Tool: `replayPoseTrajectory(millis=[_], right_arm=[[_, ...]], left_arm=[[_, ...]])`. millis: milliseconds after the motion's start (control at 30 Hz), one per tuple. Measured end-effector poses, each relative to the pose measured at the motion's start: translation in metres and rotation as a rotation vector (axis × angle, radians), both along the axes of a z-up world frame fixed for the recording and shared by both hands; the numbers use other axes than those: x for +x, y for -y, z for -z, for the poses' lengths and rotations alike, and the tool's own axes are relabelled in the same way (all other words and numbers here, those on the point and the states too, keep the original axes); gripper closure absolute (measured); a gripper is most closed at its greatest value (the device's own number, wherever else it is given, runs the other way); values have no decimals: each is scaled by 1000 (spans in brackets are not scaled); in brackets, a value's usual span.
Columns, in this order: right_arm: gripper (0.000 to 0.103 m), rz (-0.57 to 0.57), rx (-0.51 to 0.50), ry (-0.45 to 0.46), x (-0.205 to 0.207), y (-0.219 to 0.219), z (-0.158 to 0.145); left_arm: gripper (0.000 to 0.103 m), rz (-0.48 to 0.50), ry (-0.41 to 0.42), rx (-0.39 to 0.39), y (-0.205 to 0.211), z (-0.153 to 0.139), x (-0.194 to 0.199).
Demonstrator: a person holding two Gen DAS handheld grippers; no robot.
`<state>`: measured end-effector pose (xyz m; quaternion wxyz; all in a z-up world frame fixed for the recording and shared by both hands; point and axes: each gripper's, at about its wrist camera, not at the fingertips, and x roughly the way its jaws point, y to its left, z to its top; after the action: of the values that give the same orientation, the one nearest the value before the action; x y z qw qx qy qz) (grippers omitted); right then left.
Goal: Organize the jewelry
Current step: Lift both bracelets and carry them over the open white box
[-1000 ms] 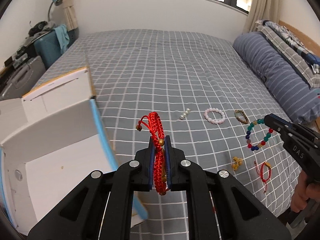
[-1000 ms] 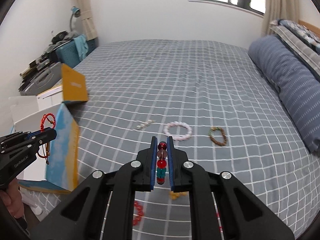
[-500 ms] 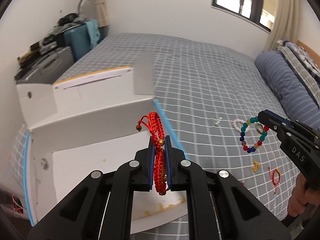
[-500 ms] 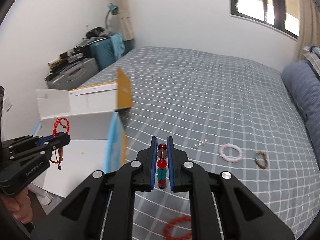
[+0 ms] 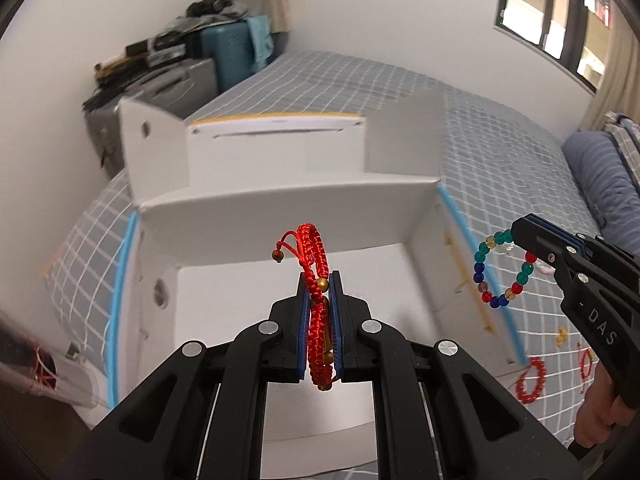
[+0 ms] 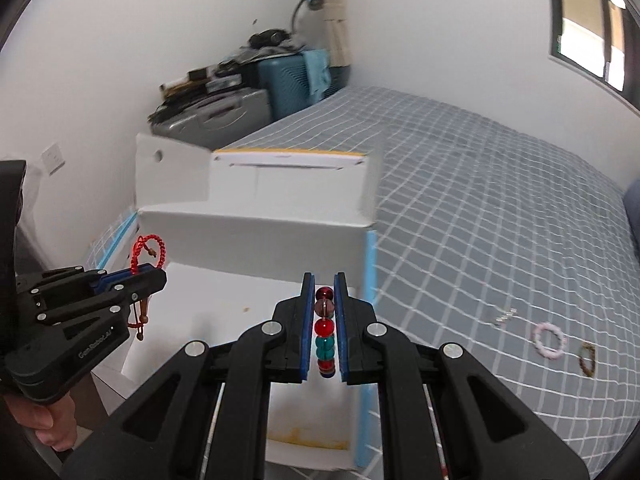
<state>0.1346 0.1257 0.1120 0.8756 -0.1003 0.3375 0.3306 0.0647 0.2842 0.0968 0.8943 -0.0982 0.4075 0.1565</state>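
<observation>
1. Left wrist cam: sits just behind the left gripper (image 5: pixel 320 280), looks fwd and down along its fingers into the open white box (image 5: pixel 280 216), close up; box fills centre of frame.
2. Same view faces across the bed (image 5: pixel 500 152) twd the far wall; window (image 5: pixel 560 12) top right, luggage pile (image 5: pixel 192 64) top left.
3. Right wrist cam: behind the right gripper (image 6: pixel 323 280), tilted down too, aimed over the box's right part w/ more bed at right.
4. Shared: box, bed, luggage corner, window.
5. Each cam catches the other gripper: right one at right edge of left view, left one at left edge of right view.
</observation>
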Motion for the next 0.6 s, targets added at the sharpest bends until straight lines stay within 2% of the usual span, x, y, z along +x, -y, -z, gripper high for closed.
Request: replayPoseTrajectory(millis=[333, 600], right_arm=[[94, -46, -62, -75, -3, -49, 47], [94, -24, -117, -162, 5, -58, 85]], left_arm=[[94, -50, -81, -41, -33, 46, -12], [94, -65, -134, -70, -42, 74, -10]])
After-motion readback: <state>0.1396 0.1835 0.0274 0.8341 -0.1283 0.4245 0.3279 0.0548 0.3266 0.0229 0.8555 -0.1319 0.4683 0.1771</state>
